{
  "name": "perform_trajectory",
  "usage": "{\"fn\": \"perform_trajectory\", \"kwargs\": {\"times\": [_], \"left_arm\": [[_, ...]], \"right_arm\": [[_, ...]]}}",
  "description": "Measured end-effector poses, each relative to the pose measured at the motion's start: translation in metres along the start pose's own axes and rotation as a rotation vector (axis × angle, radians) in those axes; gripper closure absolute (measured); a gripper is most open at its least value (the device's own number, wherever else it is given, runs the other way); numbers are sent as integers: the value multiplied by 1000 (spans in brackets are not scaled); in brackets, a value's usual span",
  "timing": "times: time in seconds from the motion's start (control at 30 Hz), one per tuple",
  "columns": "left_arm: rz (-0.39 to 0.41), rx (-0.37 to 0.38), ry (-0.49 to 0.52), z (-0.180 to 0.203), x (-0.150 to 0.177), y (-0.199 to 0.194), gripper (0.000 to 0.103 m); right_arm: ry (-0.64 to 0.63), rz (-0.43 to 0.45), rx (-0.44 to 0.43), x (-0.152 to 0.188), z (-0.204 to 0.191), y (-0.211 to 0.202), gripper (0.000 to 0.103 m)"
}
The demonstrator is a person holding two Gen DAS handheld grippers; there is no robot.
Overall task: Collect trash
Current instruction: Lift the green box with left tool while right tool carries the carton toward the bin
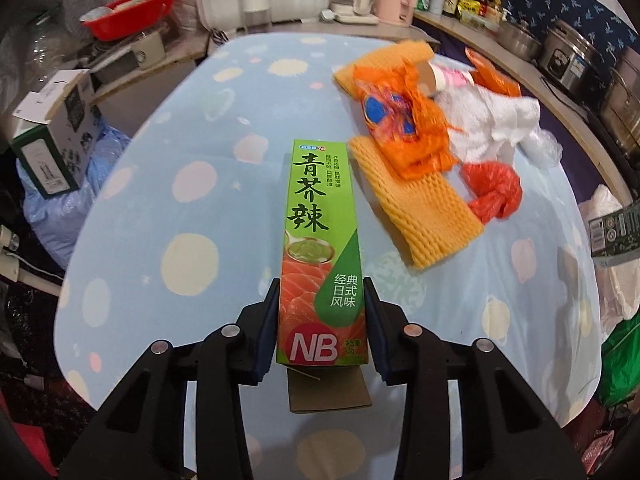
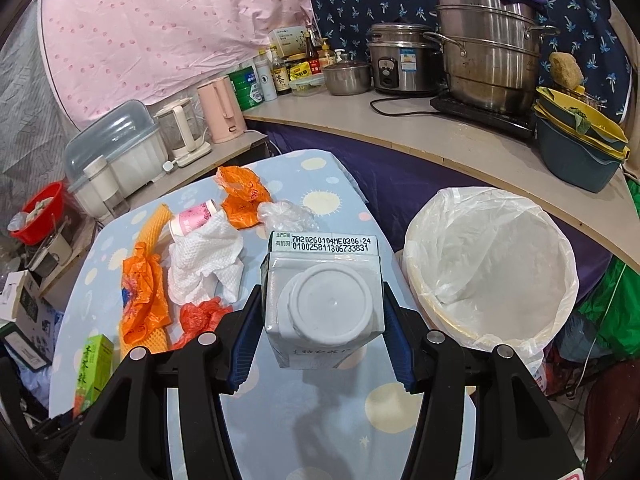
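left gripper: matte black angular linkage arms, round silver pivot screws, dark blue ribbed pads | right gripper: same black arms, silver screws, brighter blue ribbed pads

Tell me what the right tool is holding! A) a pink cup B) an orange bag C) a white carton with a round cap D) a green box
C: the right tool is shut on the carton, its round white cap facing the camera; the green box is in the left tool.
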State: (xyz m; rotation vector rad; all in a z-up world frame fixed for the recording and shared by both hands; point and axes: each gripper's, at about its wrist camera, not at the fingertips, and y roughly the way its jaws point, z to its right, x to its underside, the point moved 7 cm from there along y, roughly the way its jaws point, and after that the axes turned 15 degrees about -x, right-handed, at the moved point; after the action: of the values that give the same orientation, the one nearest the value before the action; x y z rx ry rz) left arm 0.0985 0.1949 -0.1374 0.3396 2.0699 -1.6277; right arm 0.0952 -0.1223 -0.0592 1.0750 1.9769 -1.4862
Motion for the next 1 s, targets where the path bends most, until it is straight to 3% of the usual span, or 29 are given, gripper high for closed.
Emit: {"fn": "perform_trajectory", "kwargs": {"times": [0.23,0.47,0.7,1.0], "left_arm": [[88,10,-36,-7,-31,-36,66],[209,56,-16,17,-64,-85,66],[295,141,46,68,-85,-128,66],[326,265,180,158,-81,-159,66]], "right_arm": [[-6,62,-33,-16,-5,-27,50],[17,155,-38,-38,8,-65,50],[46,217,-1,-51,37,-93,50],[131,271,107,-53,104,-123,51]]}}
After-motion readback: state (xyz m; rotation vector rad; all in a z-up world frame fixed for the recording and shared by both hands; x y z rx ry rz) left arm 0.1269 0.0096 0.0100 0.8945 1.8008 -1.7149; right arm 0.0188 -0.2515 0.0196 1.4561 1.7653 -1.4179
